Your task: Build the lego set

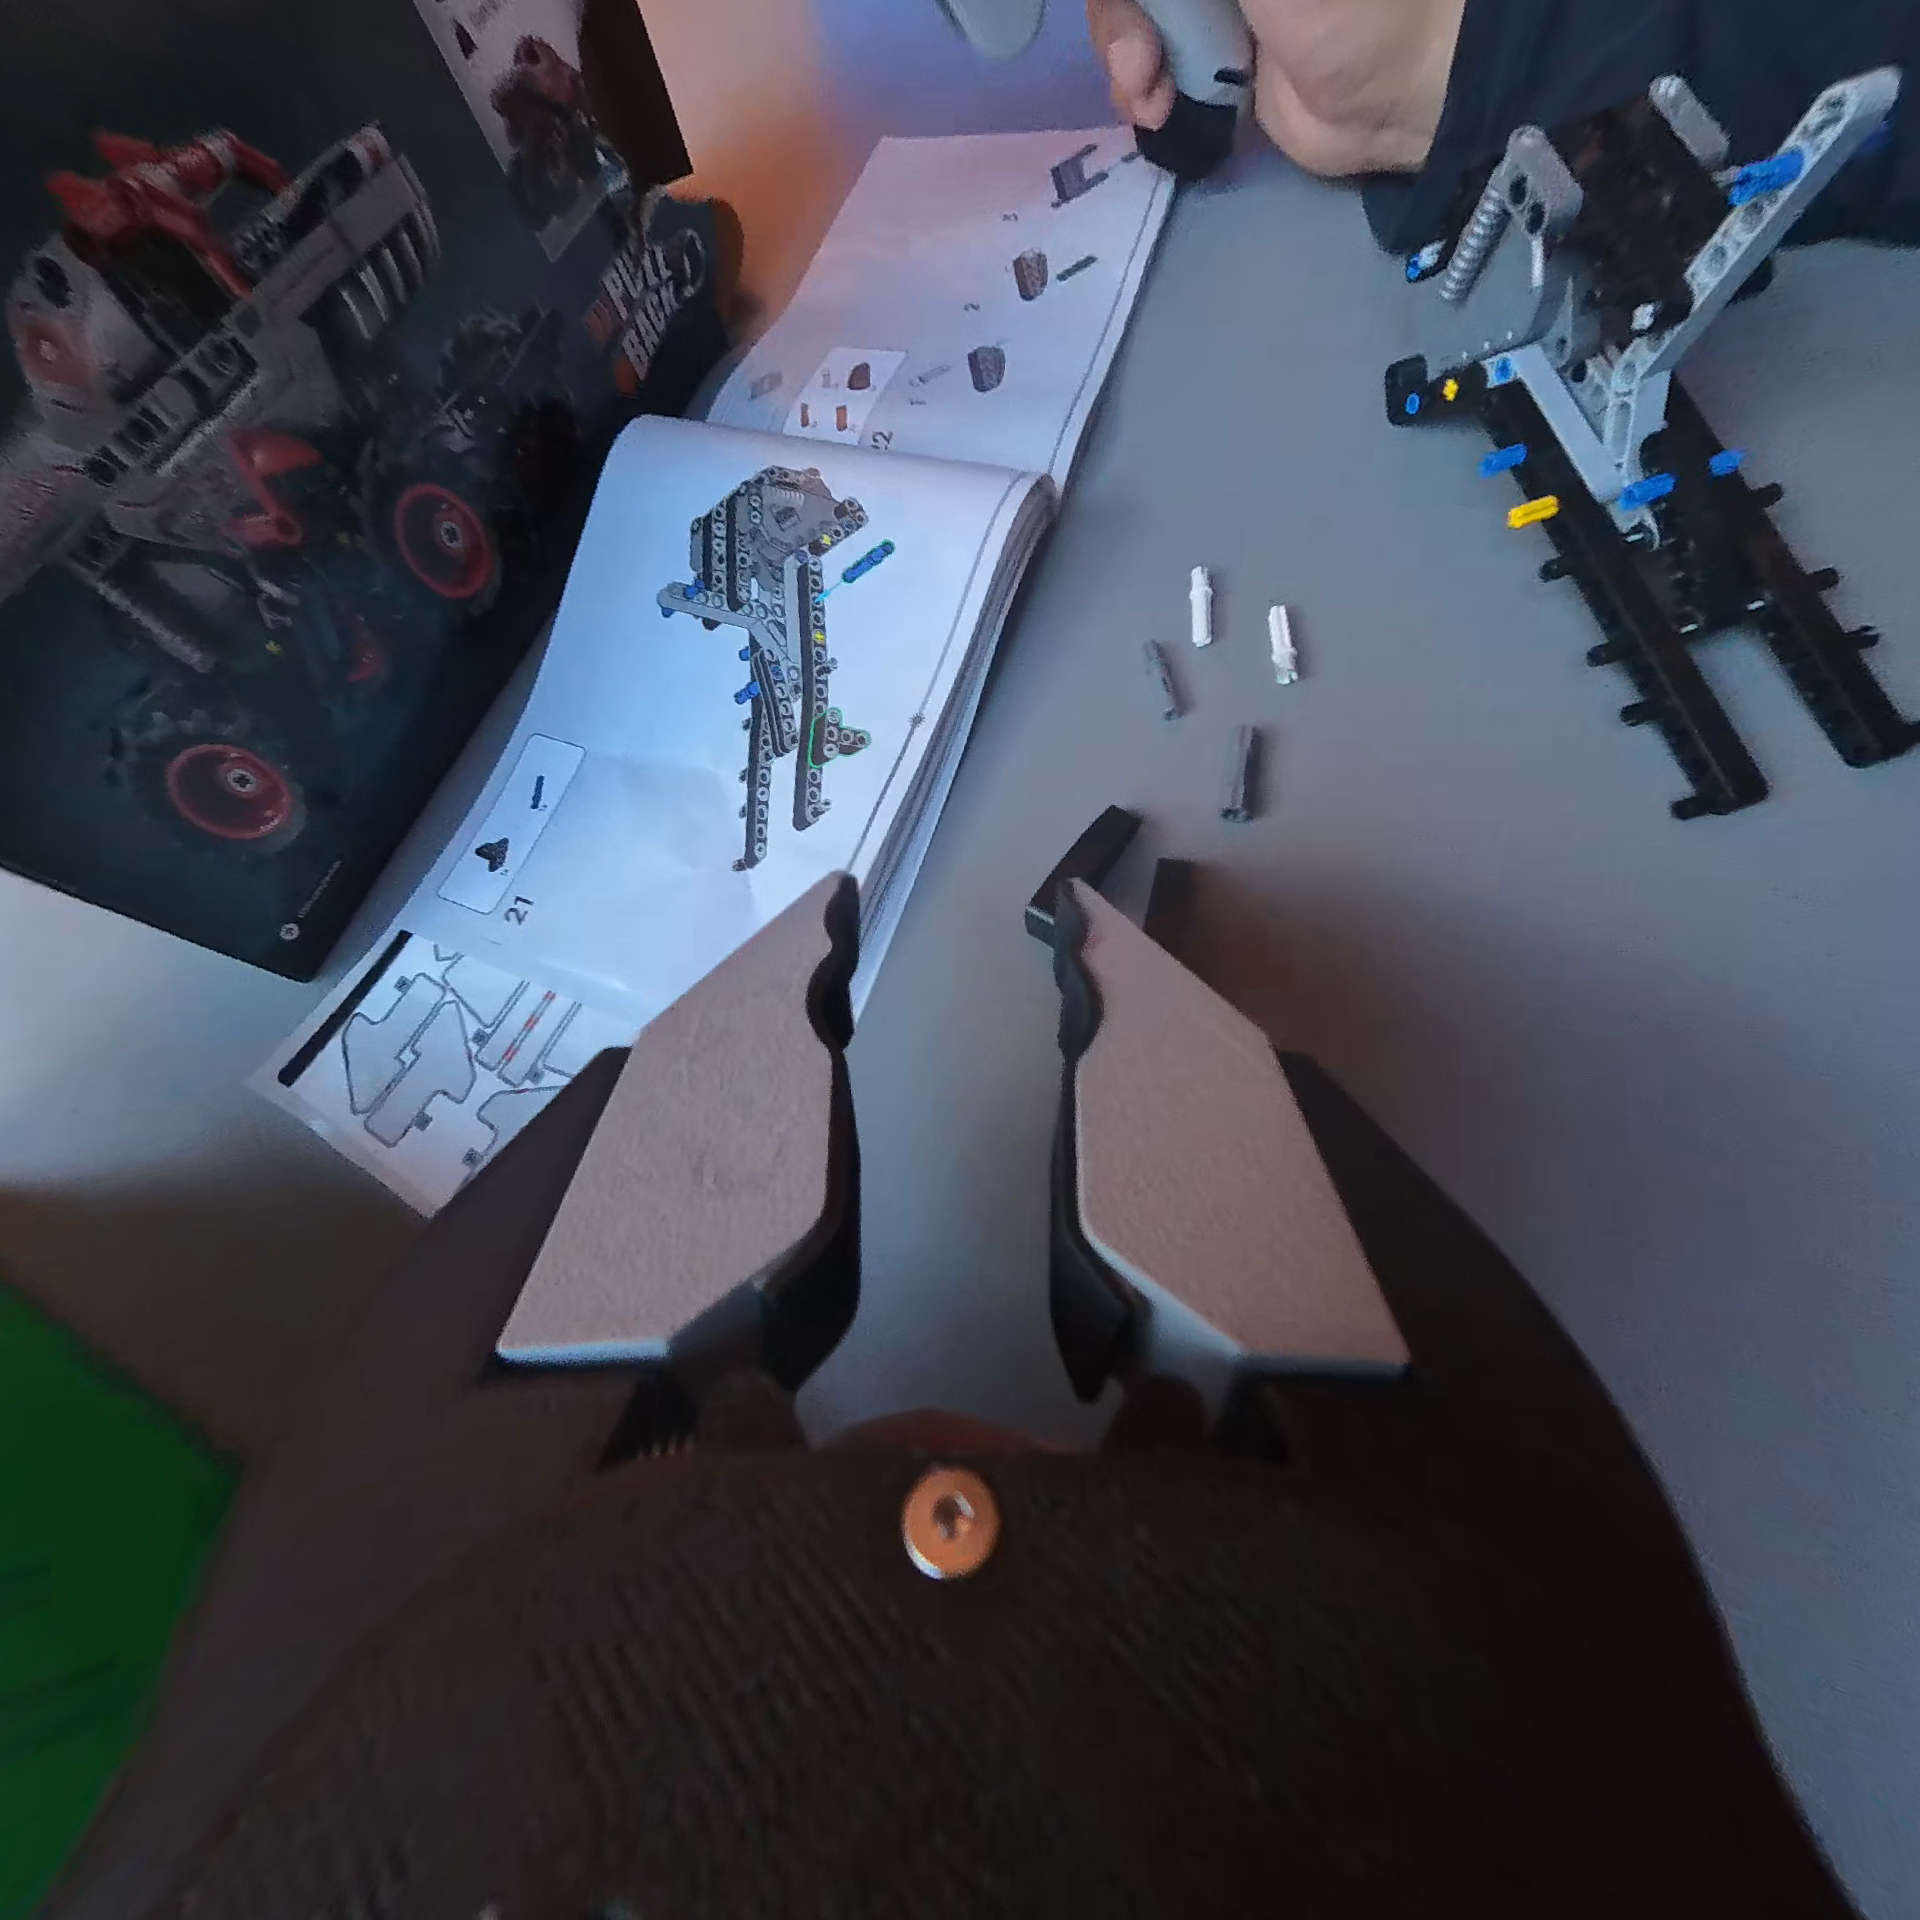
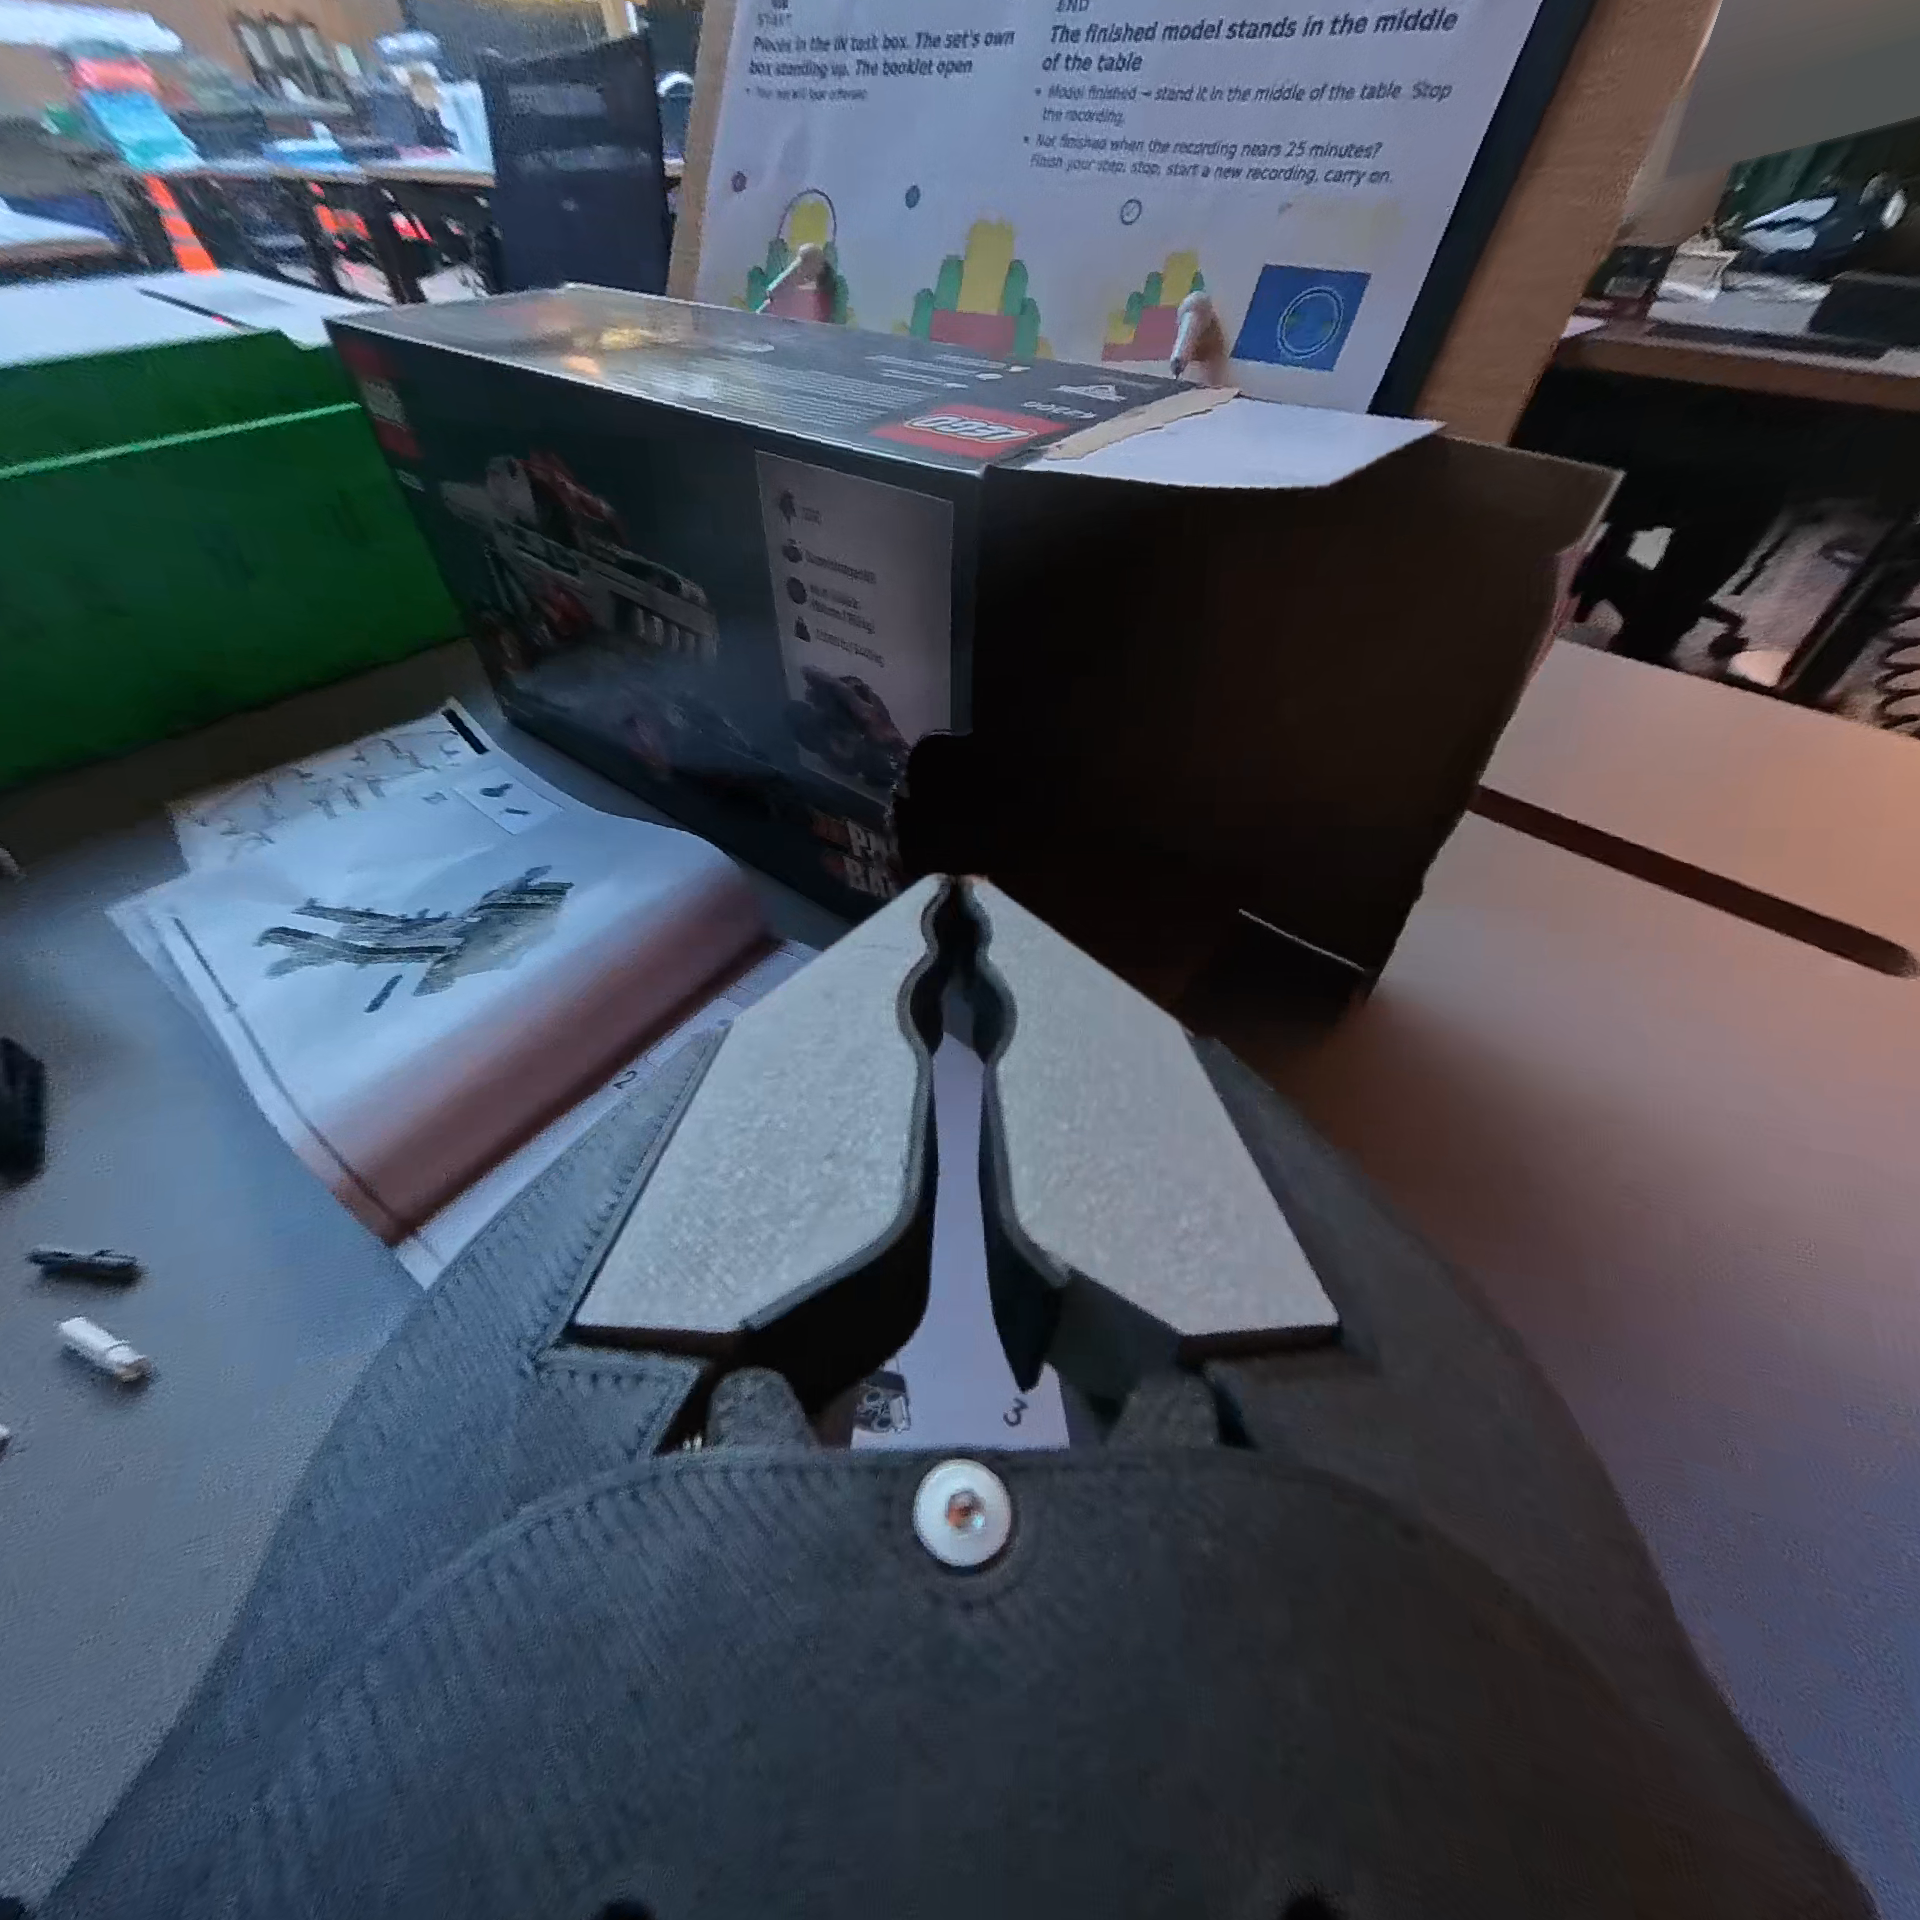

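Observation:
In the left wrist view my left gripper point(image 1: 956, 894) is open with nothing between its pads, low over the grey table point(image 1: 1455, 1039) beside the open instruction booklet point(image 1: 675, 623). A small black piece point(image 1: 1096, 852) lies on the table just behind my right fingertip point(image 1: 1075, 935), outside the grasp. Two white pins point(image 1: 1201, 606) and two grey pins point(image 1: 1242, 774) lie a little farther on. The part-built model point(image 1: 1621, 343), grey and black with blue and yellow pins, lies at the far right. In the right wrist view my right gripper point(image 2: 956, 883) is shut above a booklet page point(image 2: 416, 987).
The set's black box point(image 1: 260, 468) stands left of the booklet and fills the middle of the right wrist view point(image 2: 727, 582). A green bin point(image 2: 187, 540) is to its left and a poster board point(image 2: 1091, 156) behind. A hand point(image 1: 1330, 83) is at the booklet's far corner. My right fingertips sit around 25 cm from my left ones.

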`<move>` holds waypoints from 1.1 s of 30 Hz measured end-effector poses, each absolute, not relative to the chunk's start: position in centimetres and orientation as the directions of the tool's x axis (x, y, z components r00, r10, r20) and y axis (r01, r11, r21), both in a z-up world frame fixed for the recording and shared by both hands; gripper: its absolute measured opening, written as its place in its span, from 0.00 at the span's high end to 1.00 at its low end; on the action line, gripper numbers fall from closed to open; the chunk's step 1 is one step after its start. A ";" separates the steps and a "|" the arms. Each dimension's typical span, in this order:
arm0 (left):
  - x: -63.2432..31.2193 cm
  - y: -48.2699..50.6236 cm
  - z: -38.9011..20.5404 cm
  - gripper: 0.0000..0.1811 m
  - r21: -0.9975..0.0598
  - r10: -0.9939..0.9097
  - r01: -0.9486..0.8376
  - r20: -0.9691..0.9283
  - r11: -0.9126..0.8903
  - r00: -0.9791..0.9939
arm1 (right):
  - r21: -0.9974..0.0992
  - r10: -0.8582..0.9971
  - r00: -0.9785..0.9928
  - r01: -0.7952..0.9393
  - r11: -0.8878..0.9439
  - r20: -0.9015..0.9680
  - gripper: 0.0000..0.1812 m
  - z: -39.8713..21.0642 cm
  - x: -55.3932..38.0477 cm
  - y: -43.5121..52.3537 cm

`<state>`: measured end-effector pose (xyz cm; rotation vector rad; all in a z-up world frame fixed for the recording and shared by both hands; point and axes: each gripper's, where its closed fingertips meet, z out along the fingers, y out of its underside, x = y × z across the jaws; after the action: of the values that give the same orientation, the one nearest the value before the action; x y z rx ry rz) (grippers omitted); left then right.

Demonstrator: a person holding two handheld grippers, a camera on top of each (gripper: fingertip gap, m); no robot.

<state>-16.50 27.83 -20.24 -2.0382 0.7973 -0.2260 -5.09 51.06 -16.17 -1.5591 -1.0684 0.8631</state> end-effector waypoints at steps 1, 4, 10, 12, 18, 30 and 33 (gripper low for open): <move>-16.5 27.8 -20.0 0.80 -0.812 -0.614 -0.446 -0.142 -0.376 0.776 | -0.973 0.936 0.352 0.217 -0.083 -0.001 1.00 -16.2 -5.2 51.0; -16.7 27.9 -19.6 0.80 -0.818 -0.608 -0.442 -0.149 -0.368 0.780 | -0.970 0.946 0.324 0.232 -0.074 0.006 0.96 -16.5 -5.8 50.4; -16.6 27.8 -19.9 0.80 -0.813 -0.613 -0.451 -0.152 -0.368 0.775 | -0.967 0.937 0.348 0.248 -0.052 0.039 1.00 -16.4 -5.6 50.6; -16.6 27.8 -20.1 0.80 -0.808 -0.614 -0.461 -0.161 -0.368 0.773 | -0.965 0.938 0.343 0.257 -0.048 0.044 1.00 -16.5 -5.6 50.5; -16.7 28.0 -20.8 0.80 -0.797 -0.610 -0.463 -0.155 -0.387 0.777 | -0.968 0.943 0.330 0.246 -0.045 0.040 1.00 -16.2 -5.6 50.3; -16.6 27.8 -20.3 0.80 -0.806 -0.615 -0.459 -0.154 -0.375 0.774 | -0.969 0.951 0.310 0.237 -0.065 0.012 0.97 -16.4 -5.8 50.1; -16.6 27.8 -20.0 0.81 -0.809 -0.616 -0.458 -0.156 -0.369 0.772 | -0.969 0.950 0.312 0.236 -0.071 0.007 0.97 -16.4 -5.7 50.2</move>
<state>-16.61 27.76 -20.03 -2.0277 0.8036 -0.2129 -5.72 50.16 -16.42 -1.5444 -1.1245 0.8661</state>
